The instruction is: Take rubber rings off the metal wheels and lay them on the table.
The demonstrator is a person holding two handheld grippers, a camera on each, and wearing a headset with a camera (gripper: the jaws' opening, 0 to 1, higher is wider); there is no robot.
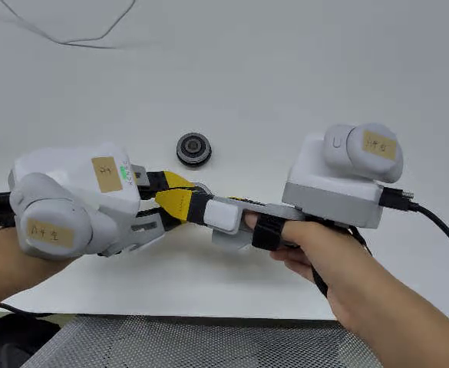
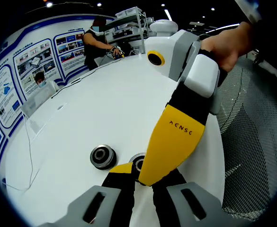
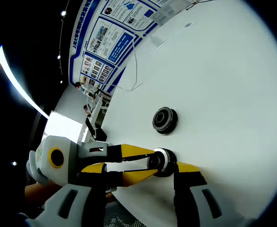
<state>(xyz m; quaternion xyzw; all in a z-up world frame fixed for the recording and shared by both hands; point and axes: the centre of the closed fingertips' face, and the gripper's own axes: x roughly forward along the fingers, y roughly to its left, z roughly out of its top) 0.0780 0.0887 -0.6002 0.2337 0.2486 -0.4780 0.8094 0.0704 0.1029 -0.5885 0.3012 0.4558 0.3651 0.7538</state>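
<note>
At the centre of the head view, the left gripper point(image 3: 144, 163) has its jaws closed on a wheel point(image 3: 162, 162). The right gripper point(image 1: 184, 202) is open, one jaw touching that wheel. A second wheel point(image 1: 193, 149) lies just above on the table point(image 1: 301, 84).

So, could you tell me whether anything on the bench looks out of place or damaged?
Nothing stands out. One metal wheel lies flat on the table, a second wheel is held where the left claw and right claw meet; no spill or damage shows.

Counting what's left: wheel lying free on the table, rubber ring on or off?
On, apparently: the free wheel wears a black band around its metal hub.
</note>
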